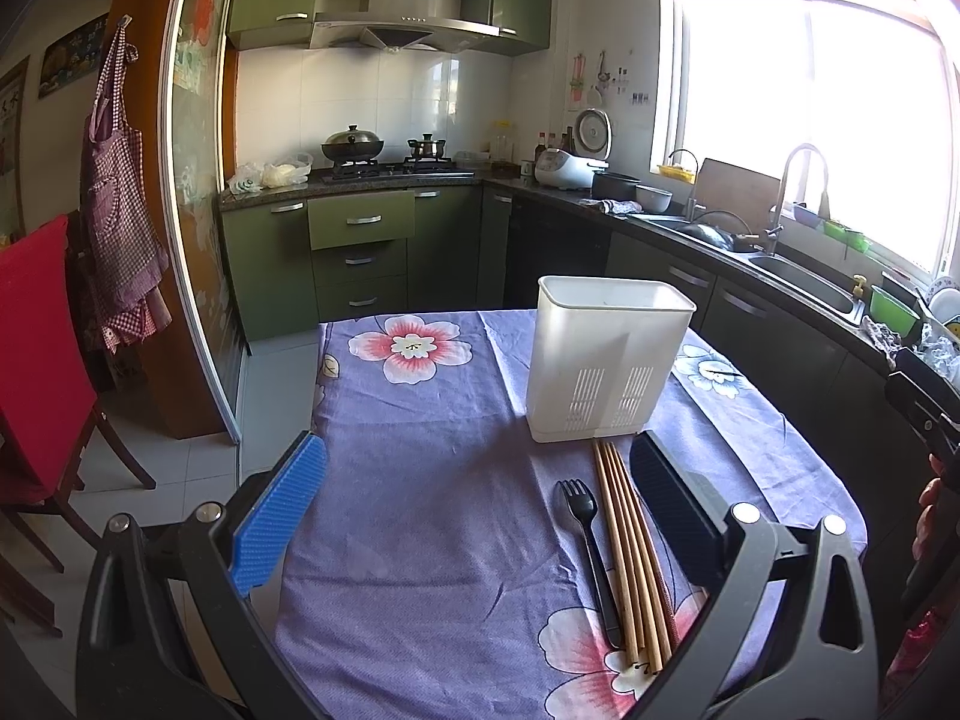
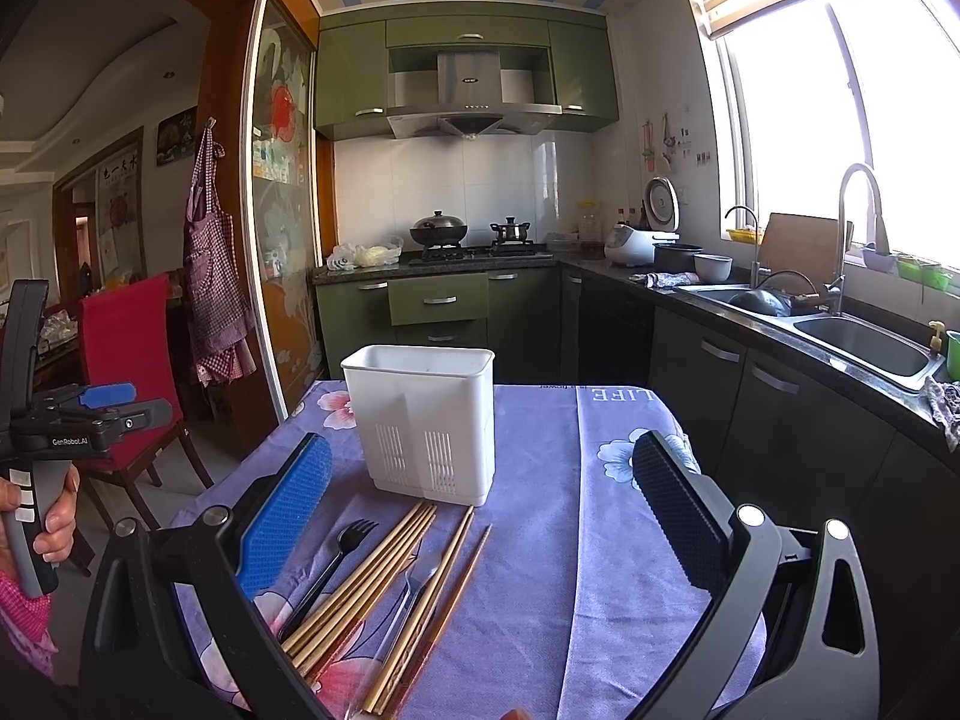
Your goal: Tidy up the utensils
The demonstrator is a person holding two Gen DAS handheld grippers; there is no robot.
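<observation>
A white slotted utensil holder (image 1: 606,360) (image 2: 426,420) stands upright on the purple flowered tablecloth (image 1: 432,516) (image 2: 540,552). In front of it lie several wooden chopsticks (image 1: 630,558) (image 2: 372,582), a black plastic fork (image 1: 588,540) (image 2: 336,564) and a clear plastic utensil (image 2: 414,582). My left gripper (image 1: 477,468) hovers open above the cloth, the chopsticks just inside its right finger. My right gripper (image 2: 480,468) is open too, with the utensils between its fingers and toward the blue pad (image 2: 288,516). The left gripper (image 2: 90,408) also shows at the left edge, held by a hand.
A red chair (image 1: 36,360) (image 2: 126,348) stands left of the table. Dark counters with a sink (image 2: 864,348) (image 1: 804,282) and faucet run along the right. A stove with a wok (image 1: 353,147) sits at the back. A checked apron (image 1: 117,204) hangs by the door frame.
</observation>
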